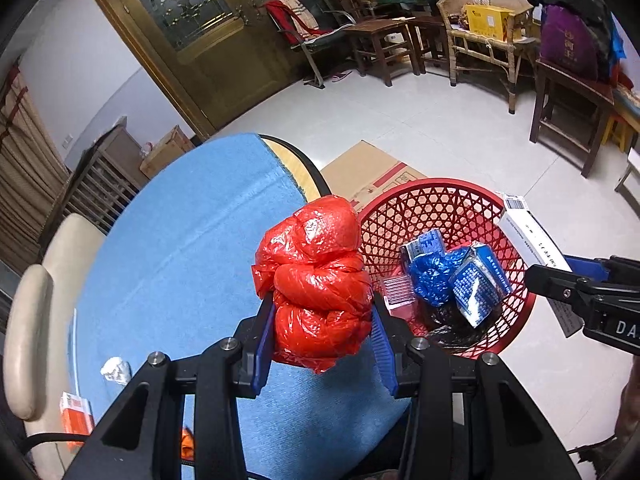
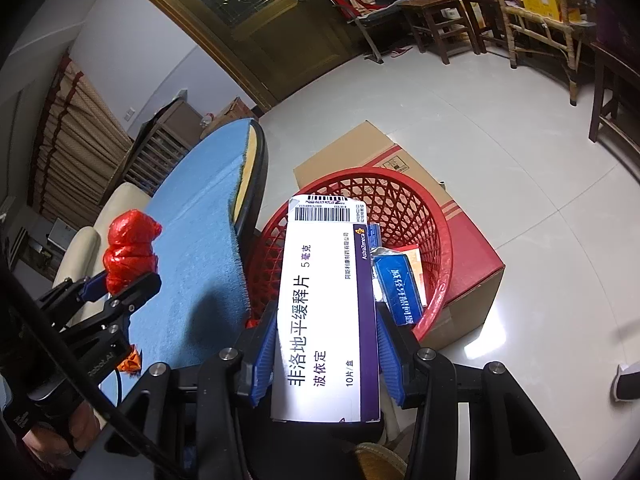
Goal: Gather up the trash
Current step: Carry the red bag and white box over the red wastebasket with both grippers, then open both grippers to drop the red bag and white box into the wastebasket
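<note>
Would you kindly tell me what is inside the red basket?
The red basket holds blue cartons, crumpled blue wrapping and a dark bag; anything beneath them is covered.

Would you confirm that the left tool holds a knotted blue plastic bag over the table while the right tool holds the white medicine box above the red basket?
Not quite: the knotted plastic bag in the left tool is red, not blue, as the left wrist view shows. The rest stands: the right tool holds the white medicine box above the red basket.

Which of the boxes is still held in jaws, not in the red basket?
The white medicine box, clamped in the right gripper; the blue cartons already lie inside the basket.
</note>
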The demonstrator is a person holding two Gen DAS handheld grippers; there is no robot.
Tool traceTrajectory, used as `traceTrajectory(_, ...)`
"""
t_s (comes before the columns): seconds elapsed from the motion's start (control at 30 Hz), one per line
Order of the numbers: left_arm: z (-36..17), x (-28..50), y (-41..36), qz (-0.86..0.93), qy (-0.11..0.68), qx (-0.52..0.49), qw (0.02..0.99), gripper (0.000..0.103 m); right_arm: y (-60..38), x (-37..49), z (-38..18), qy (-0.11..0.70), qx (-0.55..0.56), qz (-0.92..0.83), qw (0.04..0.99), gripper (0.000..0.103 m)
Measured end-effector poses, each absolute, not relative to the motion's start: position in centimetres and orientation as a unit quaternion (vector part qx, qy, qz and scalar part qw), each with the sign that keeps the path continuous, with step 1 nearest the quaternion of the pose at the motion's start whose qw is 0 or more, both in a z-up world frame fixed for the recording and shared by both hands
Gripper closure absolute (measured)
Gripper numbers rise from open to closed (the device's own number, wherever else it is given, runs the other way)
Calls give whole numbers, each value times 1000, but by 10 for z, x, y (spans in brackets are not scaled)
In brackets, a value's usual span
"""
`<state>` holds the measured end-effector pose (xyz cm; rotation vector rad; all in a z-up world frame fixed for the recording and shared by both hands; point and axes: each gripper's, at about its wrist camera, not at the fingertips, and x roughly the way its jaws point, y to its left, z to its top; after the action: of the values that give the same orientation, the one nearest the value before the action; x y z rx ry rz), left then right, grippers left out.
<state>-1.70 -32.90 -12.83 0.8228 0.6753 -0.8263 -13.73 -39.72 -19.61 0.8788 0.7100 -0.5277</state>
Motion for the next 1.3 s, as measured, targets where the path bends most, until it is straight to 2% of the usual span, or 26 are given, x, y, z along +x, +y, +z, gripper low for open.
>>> traceTrajectory(0.27, -134, -5, -334, -386, 347, 355, 778, 57, -404, -125, -204, 341, 411, -251, 807, 55)
traceTrajectory(0.9, -141, 4, -363, -413, 364, 342, 761, 57, -426, -115, -225, 335, 426, -266, 797, 53)
traceTrajectory(1.1, -141, 7, -364, -427, 376, 326, 755, 43, -428, -115, -233, 329, 445, -252, 794, 51)
traceTrajectory(1.3, -139, 8, -357, -433, 373, 318, 756, 41, -425, -115, -232, 326, 448, -247, 795, 50)
